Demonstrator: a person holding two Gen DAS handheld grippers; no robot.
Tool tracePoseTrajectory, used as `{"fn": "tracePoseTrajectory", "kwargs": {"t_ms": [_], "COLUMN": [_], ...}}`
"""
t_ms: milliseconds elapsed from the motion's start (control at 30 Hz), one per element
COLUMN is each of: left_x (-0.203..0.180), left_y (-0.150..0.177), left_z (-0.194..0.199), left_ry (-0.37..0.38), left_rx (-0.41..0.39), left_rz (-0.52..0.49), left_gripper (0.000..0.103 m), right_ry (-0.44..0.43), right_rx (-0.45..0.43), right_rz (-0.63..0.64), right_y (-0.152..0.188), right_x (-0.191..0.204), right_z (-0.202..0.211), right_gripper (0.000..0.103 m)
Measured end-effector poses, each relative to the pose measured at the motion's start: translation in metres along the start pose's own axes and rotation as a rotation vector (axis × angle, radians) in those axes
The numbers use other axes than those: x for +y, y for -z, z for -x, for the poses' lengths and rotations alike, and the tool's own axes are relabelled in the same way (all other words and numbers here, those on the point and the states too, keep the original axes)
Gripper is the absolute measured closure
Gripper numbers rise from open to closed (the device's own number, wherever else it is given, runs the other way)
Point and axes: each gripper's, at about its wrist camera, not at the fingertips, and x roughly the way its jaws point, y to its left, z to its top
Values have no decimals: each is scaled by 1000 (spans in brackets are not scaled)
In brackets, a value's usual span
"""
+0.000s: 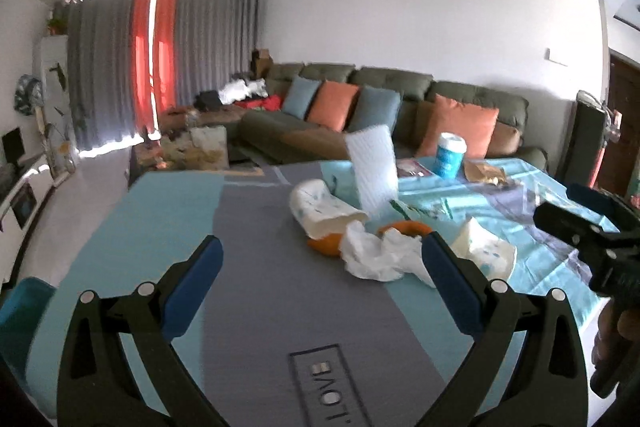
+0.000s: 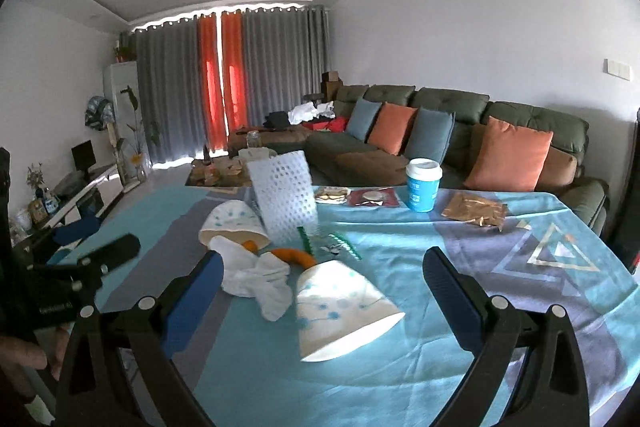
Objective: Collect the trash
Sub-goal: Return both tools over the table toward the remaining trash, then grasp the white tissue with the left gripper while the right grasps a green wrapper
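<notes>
Right gripper, fingers apart, faces paper cup at 12 o'clock; straddle its crushable wall squarely, close gently.

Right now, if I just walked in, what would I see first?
Probably the heap of trash mid-table: two tipped paper cups, a crumpled tissue and orange peel between them. Behind stands a white foam net sleeve, and further back an upright blue cup. Both grippers are open and empty.
</notes>
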Motion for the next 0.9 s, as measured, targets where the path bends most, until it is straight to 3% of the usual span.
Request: {"fn": "tracePoseTrajectory", "kwargs": {"t_ms": [233,400,633,900], "left_x": [-14,-15,-19,-14], "left_y": [3,1,1,3], "left_z": [-24,-45,-85,-120], "left_ry": [36,68,124,157], "left_rx": [64,136,245,337], "left_rz": [-9,18,90,160], "left_gripper": [5,5,6,30], "right_ry": [-13,-30,-82,-115], "right_rx": [52,139,246,315], "right_rz": [12,31,48,55], "right_y": [-12,-23,-33,-34], "right_x": [-9,-17,-25,-30], "right_z": [-31,-64,-111,-146], "right_gripper": [7,7,20,24]}}
